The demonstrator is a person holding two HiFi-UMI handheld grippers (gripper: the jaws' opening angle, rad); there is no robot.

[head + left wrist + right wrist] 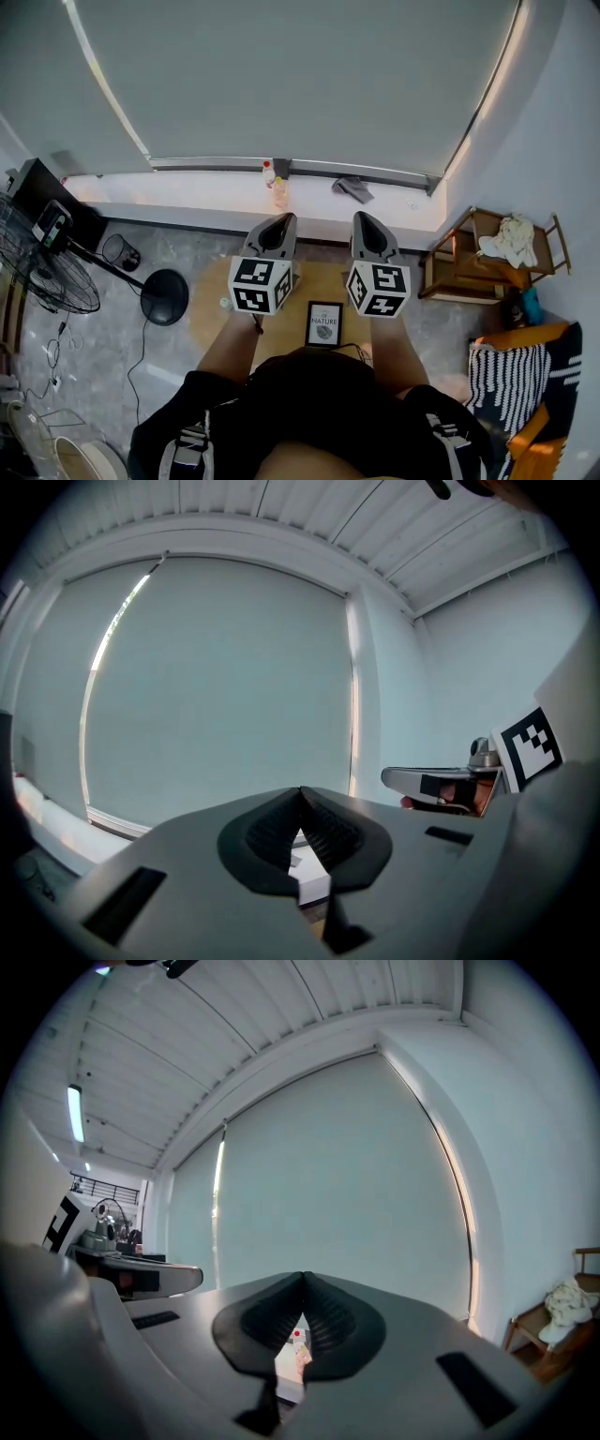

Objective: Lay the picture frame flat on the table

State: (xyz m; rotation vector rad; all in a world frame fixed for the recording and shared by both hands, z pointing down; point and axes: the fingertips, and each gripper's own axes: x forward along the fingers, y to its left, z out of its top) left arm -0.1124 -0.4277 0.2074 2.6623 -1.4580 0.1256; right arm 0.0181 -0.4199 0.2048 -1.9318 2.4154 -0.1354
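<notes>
The left gripper (283,221) and the right gripper (365,219) are held up side by side in front of the person, each with its grey body and black-and-white marker cube, both aimed at the wide pale grey roller blind (281,75) that covers the window. In the left gripper view the ribbed black pads of the left gripper (301,795) meet at their tips with nothing between them, only the window sill showing through the small gap below. The right gripper view shows the same for the right gripper (304,1280): jaws closed together and empty. The small black picture frame (324,323) with a white print reading "NATURE" sits on the round light-wood worktop (319,281), low between the two grippers and close to the person's body, touched by neither. Its printed face turns up toward the head camera; whether it lies flat or leans back cannot be told from this steep angle. A small bottle (278,192) stands on the white sill beyond the worktop, a black pedestal fan (37,272) stands on the floor at the left, and a wooden chair (473,258) stands at the right.
</notes>
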